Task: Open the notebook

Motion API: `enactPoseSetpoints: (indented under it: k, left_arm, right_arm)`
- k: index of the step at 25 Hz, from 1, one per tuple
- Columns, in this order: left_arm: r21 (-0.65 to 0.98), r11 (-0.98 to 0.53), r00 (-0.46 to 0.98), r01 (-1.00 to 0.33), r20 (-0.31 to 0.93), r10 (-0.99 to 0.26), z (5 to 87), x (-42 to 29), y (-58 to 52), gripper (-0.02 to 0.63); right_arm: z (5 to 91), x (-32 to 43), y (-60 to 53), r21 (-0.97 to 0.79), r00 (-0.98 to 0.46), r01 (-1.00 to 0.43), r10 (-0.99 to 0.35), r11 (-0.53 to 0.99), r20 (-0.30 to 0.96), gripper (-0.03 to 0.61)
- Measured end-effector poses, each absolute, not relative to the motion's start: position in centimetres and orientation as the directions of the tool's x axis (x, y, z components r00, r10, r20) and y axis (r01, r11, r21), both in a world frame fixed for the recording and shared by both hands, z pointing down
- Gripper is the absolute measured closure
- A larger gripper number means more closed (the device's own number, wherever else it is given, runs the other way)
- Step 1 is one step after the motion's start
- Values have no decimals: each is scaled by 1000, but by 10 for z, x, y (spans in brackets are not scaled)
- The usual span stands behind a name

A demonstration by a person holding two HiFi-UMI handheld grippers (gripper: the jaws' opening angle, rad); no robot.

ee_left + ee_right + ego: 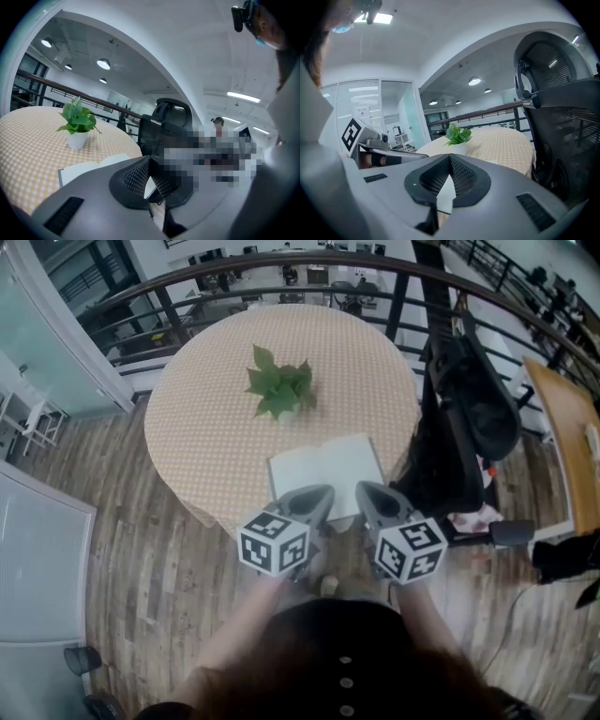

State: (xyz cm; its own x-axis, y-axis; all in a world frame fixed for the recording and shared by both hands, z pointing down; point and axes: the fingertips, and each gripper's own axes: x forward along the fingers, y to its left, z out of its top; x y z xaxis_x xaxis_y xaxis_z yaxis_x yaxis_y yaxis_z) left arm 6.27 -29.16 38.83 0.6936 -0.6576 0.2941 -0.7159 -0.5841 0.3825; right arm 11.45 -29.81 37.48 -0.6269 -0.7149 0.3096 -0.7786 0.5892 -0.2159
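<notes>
1. The bench (pixel 206 418) is round and covered with a tan dotted cloth. A curved dark railing (pixel 281 261) runs behind it at 12 o'clock.
2. The notebook (pixel 326 472) lies open and flat on the bench, white pages up, at the 6 o'clock edge nearest the person. Its spine runs roughly from 12 to 6 o'clock.
3. A small potted plant (pixel 279 388) with green leaves in a white pot stands upright near the middle of the bench, at 11 o'clock from the notebook and apart from it.
4. The left gripper (pixel 322 493) hangs over the notebook's near edge, at about 6 o'clock of the pages. In the left gripper view its jaws are pressed together at the tips with nothing between them. A strip of white page shows through the gap lower down.
5. The right gripper (pixel 367 490) sits just beside the left one, at the notebook's 5 o'clock corner. In the right gripper view its jaws are likewise pressed together and pinch nothing, and white page shows behind them.
6. No view shows whether either gripper touches the paper.
7. A black mesh office chair (pixel 469 418) stands at 3 o'clock of the bench, close against its edge.
8. The floor (pixel 141 568) around the bench is wood plank.
</notes>
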Motion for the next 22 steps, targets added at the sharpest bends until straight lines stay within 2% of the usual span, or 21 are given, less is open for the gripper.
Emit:
enactPoseSetpoints:
  k: [22]
  left_arm:
    - [395, -518, 639, -759, 293, -712, 392, 75, -292, 606]
  right_arm:
    - [393, 116, -297, -224, -693, -718, -644, 659, 325, 568]
